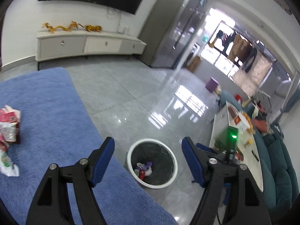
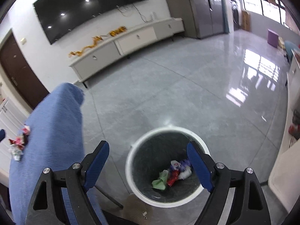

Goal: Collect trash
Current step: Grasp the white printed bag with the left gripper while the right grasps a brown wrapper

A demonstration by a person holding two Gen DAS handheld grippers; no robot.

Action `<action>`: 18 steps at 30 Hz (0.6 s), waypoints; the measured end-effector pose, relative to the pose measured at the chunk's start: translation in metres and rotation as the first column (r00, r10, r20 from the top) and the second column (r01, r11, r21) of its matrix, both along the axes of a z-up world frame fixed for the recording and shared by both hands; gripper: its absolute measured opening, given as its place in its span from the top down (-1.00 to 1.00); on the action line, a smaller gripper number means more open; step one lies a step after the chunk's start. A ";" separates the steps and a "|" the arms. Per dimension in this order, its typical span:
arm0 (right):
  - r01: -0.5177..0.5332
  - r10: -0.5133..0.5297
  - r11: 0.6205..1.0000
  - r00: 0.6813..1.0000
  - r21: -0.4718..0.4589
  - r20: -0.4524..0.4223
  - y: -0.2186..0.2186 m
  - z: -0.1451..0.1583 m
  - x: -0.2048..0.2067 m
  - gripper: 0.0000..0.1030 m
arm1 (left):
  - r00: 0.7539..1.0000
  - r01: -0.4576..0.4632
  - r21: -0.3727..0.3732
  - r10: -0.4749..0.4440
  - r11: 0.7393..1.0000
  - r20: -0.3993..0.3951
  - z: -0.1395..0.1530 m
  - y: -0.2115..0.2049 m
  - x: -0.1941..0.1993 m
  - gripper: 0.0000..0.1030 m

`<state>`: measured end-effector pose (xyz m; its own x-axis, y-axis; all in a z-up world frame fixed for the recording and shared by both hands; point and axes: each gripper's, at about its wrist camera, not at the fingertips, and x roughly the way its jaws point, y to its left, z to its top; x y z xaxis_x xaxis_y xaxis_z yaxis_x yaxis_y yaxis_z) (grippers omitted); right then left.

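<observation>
Wrappers (image 2: 172, 174) are seen in the bin (image 2: 131, 155) below the right gripper (image 2: 149, 166), whose jaws are spread wide, nothing held

The right gripper (image 2: 148, 166) is held above the white trash bin (image 2: 131, 170) with its jaws wide apart and nothing between them. Crumpled wrappers (image 2: 173, 175) are seen at the bin's bottom, and more wrappers (image 2: 18, 144) are left on the blue cloth (image 2: 54, 131)

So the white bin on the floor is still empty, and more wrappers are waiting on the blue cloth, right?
Not quite: the white bin is not empty. The right wrist view shows green, red and white wrappers at its bottom. More wrappers do lie on the blue cloth.
</observation>
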<state>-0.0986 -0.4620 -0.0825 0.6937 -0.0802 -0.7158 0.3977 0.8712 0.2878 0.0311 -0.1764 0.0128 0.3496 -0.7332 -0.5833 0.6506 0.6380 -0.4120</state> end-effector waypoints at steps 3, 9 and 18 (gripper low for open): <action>-0.043 0.044 0.998 0.998 -0.036 0.042 0.017 0.028 0.005 -0.63 | 1.000 -0.019 0.011 0.019 1.000 0.012 0.006 0.023 0.003 -0.41; -0.165 0.177 0.980 0.977 -0.111 0.118 0.069 0.076 0.028 -0.63 | 0.991 -0.130 0.024 0.129 0.991 0.029 0.005 0.093 0.020 -0.41; -0.378 0.399 0.911 0.908 -0.163 0.126 0.170 0.094 0.087 -0.63 | 0.924 -0.381 0.073 0.381 0.922 0.014 -0.024 0.212 0.058 -0.41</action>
<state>-0.0114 -0.2921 0.0112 0.7891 0.1318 -0.6000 -0.0197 0.9816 0.1897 0.0891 0.0357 -0.0109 0.5938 -0.5002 -0.6302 0.3520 0.8658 -0.3556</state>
